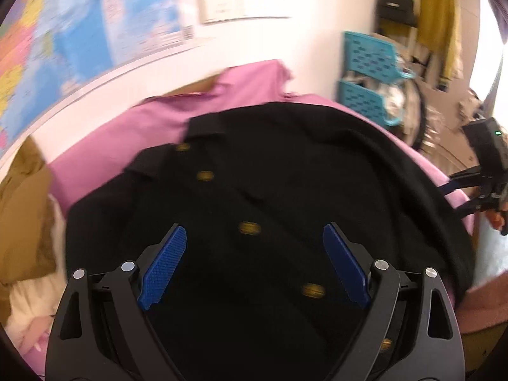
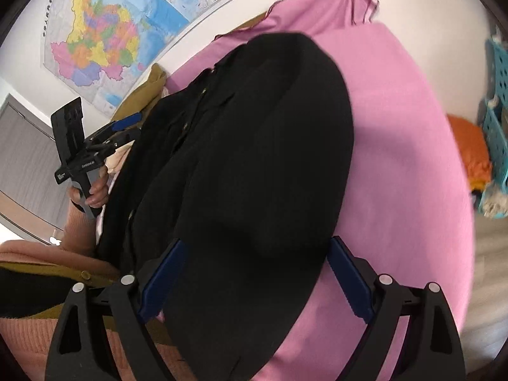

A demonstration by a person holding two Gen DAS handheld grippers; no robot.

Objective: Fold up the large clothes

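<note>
Black coat [image 1: 270, 190] with gold buttons [image 1: 250, 228] lies spread on the pink sheet [image 2: 397, 158], button row running diagonally away from the left hand-held gripper [image 1: 254, 263]. Left hovers over the coat's front, jaws wide, holding nothing. Right hand-held gripper [image 2: 254, 279] straddles the coat's near edge, wide open, pads apart from the cloth; likely nearer for the next grab.

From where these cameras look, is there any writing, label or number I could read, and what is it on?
Nothing reads clearly.
Wall map: printed names and a vertical title, too small to read.
Left gripper: small white lettering on its body, too blurred to read.
White wall plate: dark marks, blurred.
Black coat: gold buttons, no legible text.
</note>
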